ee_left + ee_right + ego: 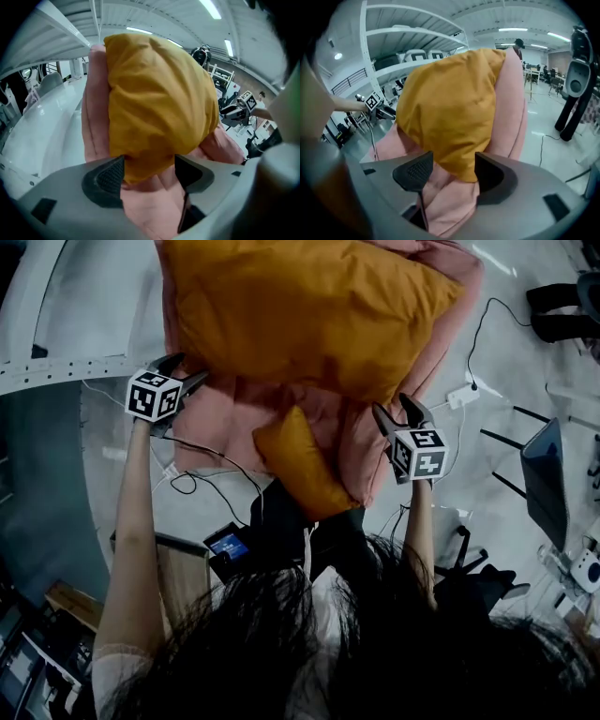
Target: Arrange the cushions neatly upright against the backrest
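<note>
The left gripper (pixel 185 369) and the right gripper (pixel 398 412) stand wide open, holding nothing, around corners of the large orange fabric cushion (pixel 309 306), so better pinch deeper fabric before lifting it upright.

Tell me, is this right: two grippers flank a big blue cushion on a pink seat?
Not quite. The big cushion is orange, not blue; the head view shows it. The rest stands: the left gripper and right gripper flank it on the pink seat.
</note>
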### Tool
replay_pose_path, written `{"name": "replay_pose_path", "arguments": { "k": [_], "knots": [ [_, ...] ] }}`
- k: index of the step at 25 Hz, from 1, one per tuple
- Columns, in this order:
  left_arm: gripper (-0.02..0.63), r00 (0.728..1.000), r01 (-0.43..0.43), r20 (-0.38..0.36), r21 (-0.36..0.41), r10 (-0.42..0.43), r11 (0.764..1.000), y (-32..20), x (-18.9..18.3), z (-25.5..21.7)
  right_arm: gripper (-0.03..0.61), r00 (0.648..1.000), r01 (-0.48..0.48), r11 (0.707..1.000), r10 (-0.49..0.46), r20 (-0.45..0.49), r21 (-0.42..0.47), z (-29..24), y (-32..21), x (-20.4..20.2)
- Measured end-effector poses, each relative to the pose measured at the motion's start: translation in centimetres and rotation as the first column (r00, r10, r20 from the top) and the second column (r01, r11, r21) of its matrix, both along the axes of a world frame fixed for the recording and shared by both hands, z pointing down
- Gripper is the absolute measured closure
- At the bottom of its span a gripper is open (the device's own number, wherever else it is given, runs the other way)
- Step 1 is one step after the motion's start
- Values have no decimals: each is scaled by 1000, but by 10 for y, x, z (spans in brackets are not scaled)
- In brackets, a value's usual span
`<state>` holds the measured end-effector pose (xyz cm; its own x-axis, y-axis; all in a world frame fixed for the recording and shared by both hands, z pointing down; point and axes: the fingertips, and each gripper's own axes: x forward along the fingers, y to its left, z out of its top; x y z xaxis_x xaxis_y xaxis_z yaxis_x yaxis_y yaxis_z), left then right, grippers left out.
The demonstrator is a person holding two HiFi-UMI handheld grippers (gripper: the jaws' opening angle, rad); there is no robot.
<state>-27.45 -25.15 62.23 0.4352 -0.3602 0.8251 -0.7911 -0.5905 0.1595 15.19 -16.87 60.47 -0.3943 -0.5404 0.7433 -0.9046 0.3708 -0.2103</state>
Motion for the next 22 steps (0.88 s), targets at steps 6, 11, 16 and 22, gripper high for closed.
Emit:
{"name": "replay_pose_path", "arguments": {
  "k": [6,11,16,22],
  "knots": [
    [307,1000,-19,3,23,19,1000,-10,20,19,351,998,-9,999,6,-68,-41,37,-21,-29],
    [387,970,-163,179,-21,165,986,-18,57,41,423,980,76,990,-97,-176,-122,58,-49,-55],
    [393,943,-205,239,-121,229,971,-30,69,79,434,966,111,969,-158,-204,-222,86,-61,-59],
    [393,928,-218,271,-159,255,963,-42,66,117,440,960,107,936,-185,-210,-335,122,-65,-56]
  ]
}}
